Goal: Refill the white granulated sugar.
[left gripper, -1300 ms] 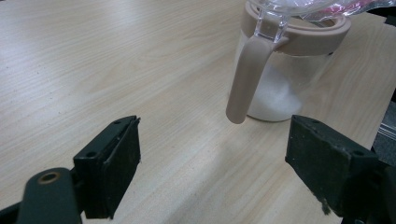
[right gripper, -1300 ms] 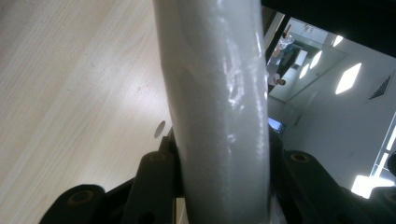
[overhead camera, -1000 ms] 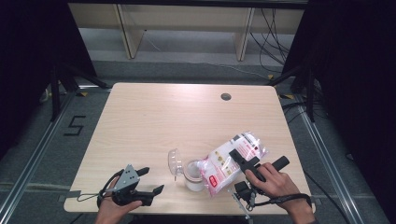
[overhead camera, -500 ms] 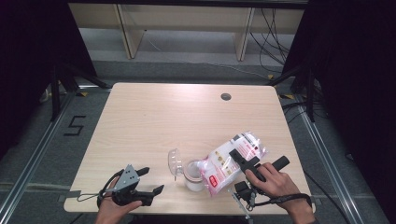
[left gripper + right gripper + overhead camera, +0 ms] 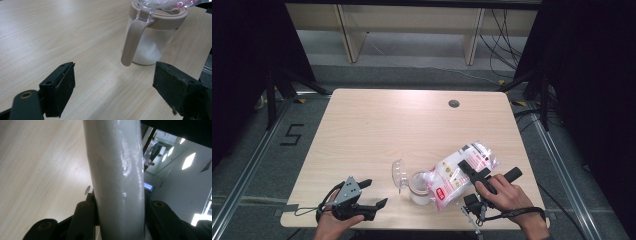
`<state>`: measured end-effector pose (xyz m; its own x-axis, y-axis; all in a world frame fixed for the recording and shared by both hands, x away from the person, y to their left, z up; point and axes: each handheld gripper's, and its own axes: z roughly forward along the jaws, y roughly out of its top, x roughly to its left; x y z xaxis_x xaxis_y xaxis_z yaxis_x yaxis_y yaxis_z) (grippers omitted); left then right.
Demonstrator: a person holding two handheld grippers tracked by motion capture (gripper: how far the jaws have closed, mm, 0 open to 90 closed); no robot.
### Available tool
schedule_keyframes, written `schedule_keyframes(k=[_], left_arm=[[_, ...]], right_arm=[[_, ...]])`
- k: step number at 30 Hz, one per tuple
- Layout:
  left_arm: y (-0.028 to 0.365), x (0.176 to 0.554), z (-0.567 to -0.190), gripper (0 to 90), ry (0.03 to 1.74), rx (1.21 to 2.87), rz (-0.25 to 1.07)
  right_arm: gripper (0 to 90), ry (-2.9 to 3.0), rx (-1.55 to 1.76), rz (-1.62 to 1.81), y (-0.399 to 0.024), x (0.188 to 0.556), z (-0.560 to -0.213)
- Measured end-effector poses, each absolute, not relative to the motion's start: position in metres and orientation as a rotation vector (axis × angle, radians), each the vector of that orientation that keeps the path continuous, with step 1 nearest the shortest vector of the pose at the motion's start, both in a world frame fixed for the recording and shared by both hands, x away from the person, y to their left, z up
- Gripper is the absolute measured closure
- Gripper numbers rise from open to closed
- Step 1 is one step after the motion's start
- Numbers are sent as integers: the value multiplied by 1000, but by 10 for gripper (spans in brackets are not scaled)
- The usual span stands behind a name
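White granules are sitting in the bottom of a clear jar (image 5: 419, 187) with a tan rim and handle, standing near the front edge of the desk (image 5: 377, 130), right of its middle. Its clear lid (image 5: 399, 175) is hanging open on the left side. A plastic bag (image 5: 459, 170) with pink and red print is lying tilted with its lower end at the jar's mouth and its upper end pointing back and right.

The right gripper (image 5: 469, 167) is clamping the bag about midway along it, its fingers closed on the plastic from both sides; in the right gripper view the pale bag (image 5: 117, 180) is standing pressed between the two black fingers, with the desk behind it at the left. The right hand (image 5: 504, 192) is holding that gripper just right of the jar.

The left gripper (image 5: 374, 194) is resting low over the desk's front left part, fingers wide apart and gripping nothing. In the left gripper view the jar (image 5: 152, 37) is standing ahead of the fingers and apart from them, nearer the right finger (image 5: 175, 87), its handle facing the camera.
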<state>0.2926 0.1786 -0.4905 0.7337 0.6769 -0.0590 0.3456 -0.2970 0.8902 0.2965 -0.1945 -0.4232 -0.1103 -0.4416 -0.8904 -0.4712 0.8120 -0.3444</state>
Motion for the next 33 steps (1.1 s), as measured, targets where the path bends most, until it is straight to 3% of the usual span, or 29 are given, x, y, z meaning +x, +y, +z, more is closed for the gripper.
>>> schedule_keyframes(k=[33], left_arm=[[179, 293, -490, 173, 786, 1908, 406]], right_arm=[[705, 1735, -716, 30, -195, 297, -423]])
